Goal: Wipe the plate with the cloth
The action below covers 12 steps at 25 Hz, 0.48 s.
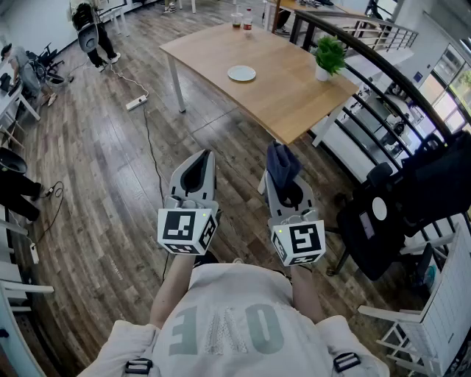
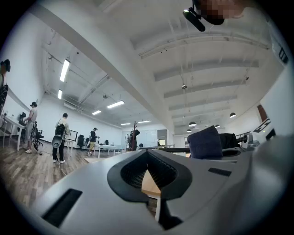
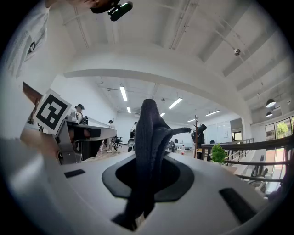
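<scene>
A white plate (image 1: 241,73) lies on the wooden table (image 1: 287,96) far ahead of me. A dark blue cloth (image 1: 281,163) sticks up from my right gripper (image 1: 285,179), which is shut on it; in the right gripper view the cloth (image 3: 149,147) stands upright between the jaws. My left gripper (image 1: 199,168) is held level beside it over the floor, shut with nothing between its jaws (image 2: 148,176). Both grippers are well short of the table. The cloth (image 2: 205,142) also shows at the right of the left gripper view.
A potted plant (image 1: 329,57) stands near the table's right edge, and drinks (image 1: 241,20) sit at its far end. A black office chair (image 1: 401,206) is at my right, by a railing (image 1: 383,81). A power strip and cable (image 1: 136,103) lie on the wood floor at left. A person (image 1: 92,33) stands far left.
</scene>
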Available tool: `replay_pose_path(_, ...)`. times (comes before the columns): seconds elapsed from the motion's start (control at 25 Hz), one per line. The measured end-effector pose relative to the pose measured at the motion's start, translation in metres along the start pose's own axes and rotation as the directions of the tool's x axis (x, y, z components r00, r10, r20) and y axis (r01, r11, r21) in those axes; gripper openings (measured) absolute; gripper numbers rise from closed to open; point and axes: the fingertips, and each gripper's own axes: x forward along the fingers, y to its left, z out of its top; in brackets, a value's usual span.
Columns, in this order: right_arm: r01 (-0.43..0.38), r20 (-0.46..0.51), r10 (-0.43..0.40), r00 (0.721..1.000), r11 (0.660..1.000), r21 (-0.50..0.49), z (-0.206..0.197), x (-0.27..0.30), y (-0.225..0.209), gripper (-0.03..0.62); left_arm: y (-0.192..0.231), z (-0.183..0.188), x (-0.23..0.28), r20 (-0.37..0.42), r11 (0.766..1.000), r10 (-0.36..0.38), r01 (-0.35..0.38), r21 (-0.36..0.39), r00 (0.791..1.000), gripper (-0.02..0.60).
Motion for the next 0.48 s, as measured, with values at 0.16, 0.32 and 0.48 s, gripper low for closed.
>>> replay_pose_path(0.16,0.007,0.003,-0.007,1.0,1.0,-0.005,-0.001,-0.001,-0.004,0.06,0.002,-0.001,0.002,0.0,1.0,0.005,-0.005,0.001,1.0,0.006)
replay_pose_path(0.32,0.017,-0.004,-0.017,1.0,1.0,0.017,-0.005,-0.005,-0.011,0.06,0.001,-0.004,0.005,-0.01,1.0,0.011,-0.011,0.001,1.0,0.006)
replay_pose_path(0.48,0.012,-0.005,-0.012,1.0,0.999,0.042,-0.009,-0.011,-0.015,0.06,0.003,-0.002,0.006,-0.009,1.0,0.024,-0.024,0.016,1.0,0.008)
